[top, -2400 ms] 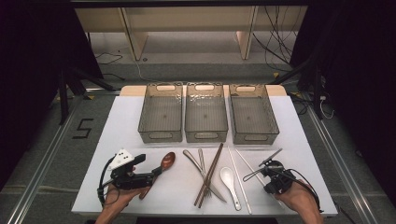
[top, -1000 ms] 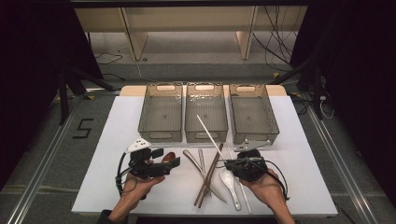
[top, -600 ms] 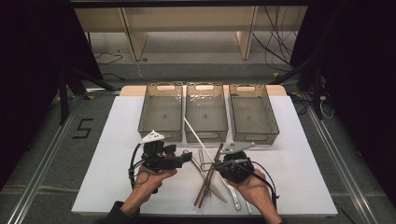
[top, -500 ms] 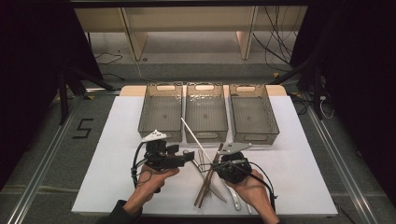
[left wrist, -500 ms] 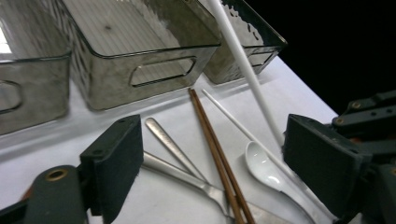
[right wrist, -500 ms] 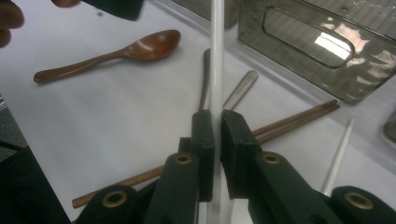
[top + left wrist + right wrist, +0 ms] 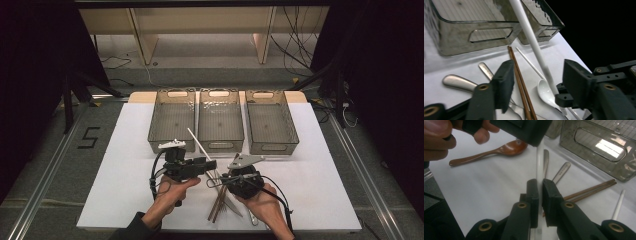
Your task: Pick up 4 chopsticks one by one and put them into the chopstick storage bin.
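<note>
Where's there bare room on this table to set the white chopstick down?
Free: the white table left of the left gripper, and the stretch right of the right gripper below the right bin. Crowded: between the grippers, around the brown chopsticks.

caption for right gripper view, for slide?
Right hand-held gripper clamps a white chopstick above the table.

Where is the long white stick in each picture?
High view: the white stick slants up from the middle of the table, between the left gripper and the right gripper, toward the grey bins.
Left gripper view: it runs from top centre down to the right, between the open jaws.
Right gripper view: it stands upright in the middle, pinched by the right gripper.
Shared landmark: the brown chopsticks lying on the table.
</note>
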